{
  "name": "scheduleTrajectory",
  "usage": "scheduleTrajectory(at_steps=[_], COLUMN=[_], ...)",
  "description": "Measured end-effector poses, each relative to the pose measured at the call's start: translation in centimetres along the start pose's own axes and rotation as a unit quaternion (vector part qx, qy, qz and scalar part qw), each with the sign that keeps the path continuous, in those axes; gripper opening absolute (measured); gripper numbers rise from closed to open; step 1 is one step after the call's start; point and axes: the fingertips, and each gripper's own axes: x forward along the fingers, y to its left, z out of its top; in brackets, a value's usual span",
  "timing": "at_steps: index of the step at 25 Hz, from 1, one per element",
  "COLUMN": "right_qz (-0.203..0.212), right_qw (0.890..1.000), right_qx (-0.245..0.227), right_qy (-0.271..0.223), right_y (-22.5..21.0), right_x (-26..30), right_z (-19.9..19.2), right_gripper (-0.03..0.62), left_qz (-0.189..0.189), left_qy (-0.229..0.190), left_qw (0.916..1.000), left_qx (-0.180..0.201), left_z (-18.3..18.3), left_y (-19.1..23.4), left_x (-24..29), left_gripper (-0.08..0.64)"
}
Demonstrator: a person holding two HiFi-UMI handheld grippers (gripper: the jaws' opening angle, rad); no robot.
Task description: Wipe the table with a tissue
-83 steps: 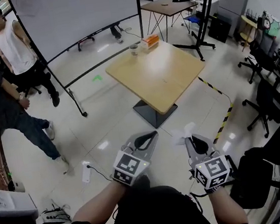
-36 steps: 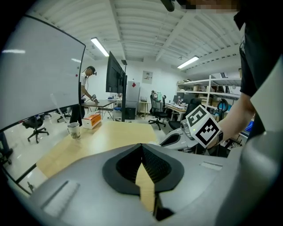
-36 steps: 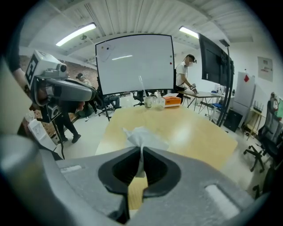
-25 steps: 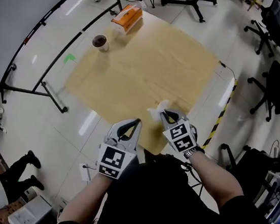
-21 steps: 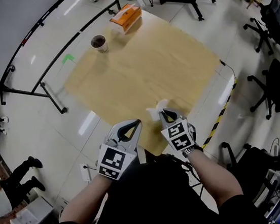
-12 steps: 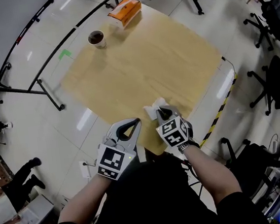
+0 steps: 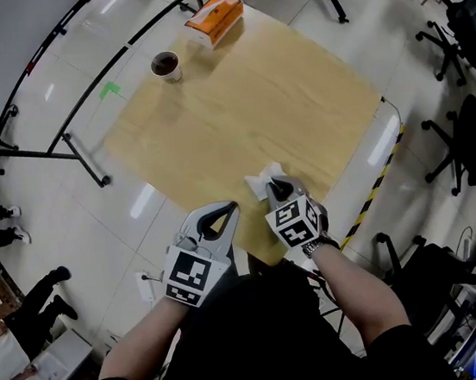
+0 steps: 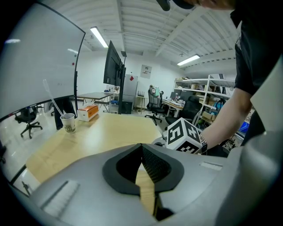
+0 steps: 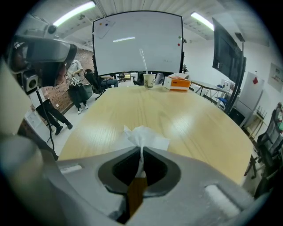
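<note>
Here, a person stands at the near corner of a pale wooden table, seen from above, with a tong-like gripper in each hand. The right gripper has its jaws pressed together on a crumpled white tissue, which bunches out beyond the tips. The tissue sits low over the tabletop just inside the near corner, toward the right-hand edge. No view shows for certain whether it touches the wood. The left gripper hangs beside it over the same corner, its jaws closed tip to tip with nothing between them.

At the far corner stand a paper cup with a straw and an orange tissue box, well apart from both grippers. The rest of the tabletop is bare, with no spill or mark to be made out.

The tissue is in hand and brought to the table, so the fetching looks done. The wiping itself appears to be only at its starting point, with almost the whole surface left to cover.
</note>
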Motion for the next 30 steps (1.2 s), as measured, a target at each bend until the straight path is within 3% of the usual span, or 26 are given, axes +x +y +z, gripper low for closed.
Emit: scheduleTrajectory(at_steps=[16,30], right_qz=[-0.028,-0.072], right_qw=[1.000,0.997], right_qx=[0.010,0.017], right_qy=[-0.003,0.011], right_y=[-3.2,-5.3], right_x=[0.5,-0.8], right_z=[0.7,-1.2], right_gripper=[0.000,0.000], left_qz=[0.005,-0.001], left_qy=[0.000,-0.001], left_qw=[1.0000,1.0000], left_qx=[-0.004,0.000], left_z=[0.1,0.5], left_y=[1.0,0.7], left_x=[0.1,0.6], left_gripper=[0.017,0.017])
